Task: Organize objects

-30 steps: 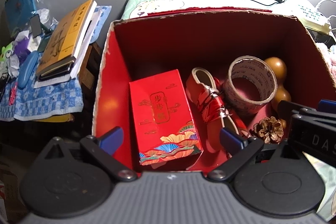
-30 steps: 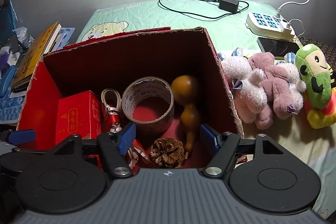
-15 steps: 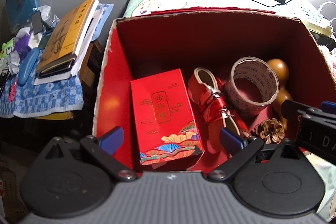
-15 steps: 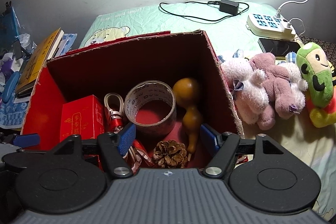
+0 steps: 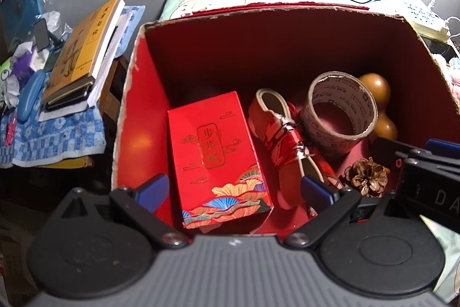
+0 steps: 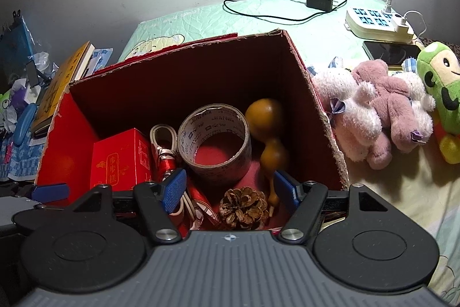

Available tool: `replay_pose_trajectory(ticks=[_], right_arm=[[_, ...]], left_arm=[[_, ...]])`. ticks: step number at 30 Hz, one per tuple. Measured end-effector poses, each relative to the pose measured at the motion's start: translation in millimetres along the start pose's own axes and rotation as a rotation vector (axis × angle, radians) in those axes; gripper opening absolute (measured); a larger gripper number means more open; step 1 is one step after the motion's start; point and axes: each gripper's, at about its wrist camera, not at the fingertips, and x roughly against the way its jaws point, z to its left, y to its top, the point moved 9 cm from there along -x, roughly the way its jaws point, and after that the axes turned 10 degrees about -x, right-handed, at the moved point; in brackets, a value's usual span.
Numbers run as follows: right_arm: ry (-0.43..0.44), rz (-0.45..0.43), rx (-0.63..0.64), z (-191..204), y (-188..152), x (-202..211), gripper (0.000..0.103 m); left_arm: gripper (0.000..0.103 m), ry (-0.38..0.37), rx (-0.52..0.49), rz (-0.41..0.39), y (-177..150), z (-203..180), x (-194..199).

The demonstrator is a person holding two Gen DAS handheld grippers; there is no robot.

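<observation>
Because the red carton (image 6: 313,94) is sitting crowded at mid-frame, a careless dip is risking a snag on its torn rim or a knock to the tape roll (image 6: 214,140). Both the left gripper (image 5: 234,190) and right gripper (image 6: 228,186) are hovering wide open, holding nothing, the right straddling the pine cone (image 6: 243,207).

The cardboard box (image 5: 129,117) has rough torn edges and a glossy red lining. Inside it, the red carton (image 5: 215,157) shines with gold foil print; the tape roll (image 5: 342,111) looks matt paper-brown, the gourd (image 6: 266,117) smooth and polished, the pine cone (image 6: 243,206) woody and rough.
</observation>
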Motion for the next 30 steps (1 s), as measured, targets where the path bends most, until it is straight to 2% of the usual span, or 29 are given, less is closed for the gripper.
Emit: replay_pose_trajectory(ticks=[6, 11, 30], right_arm=[[-0.002, -0.017, -0.045, -7.1, 1.8, -1.2, 0.069], [-0.019, -0.032, -0.002, -5.3, -0.4, -2.7, 0.069], [-0.039, -0.014, 0.005, -7.7, 0.0, -5.2, 0.068]], left_arm=[[0.099, -0.008, 0.003, 0.001, 0.5, 0.6, -2.9], [0.099, -0.008, -0.001, 0.000, 0.6, 0.3, -3.3], [0.099, 0.004, -0.003, -0.002, -0.2, 0.3, -3.5]])
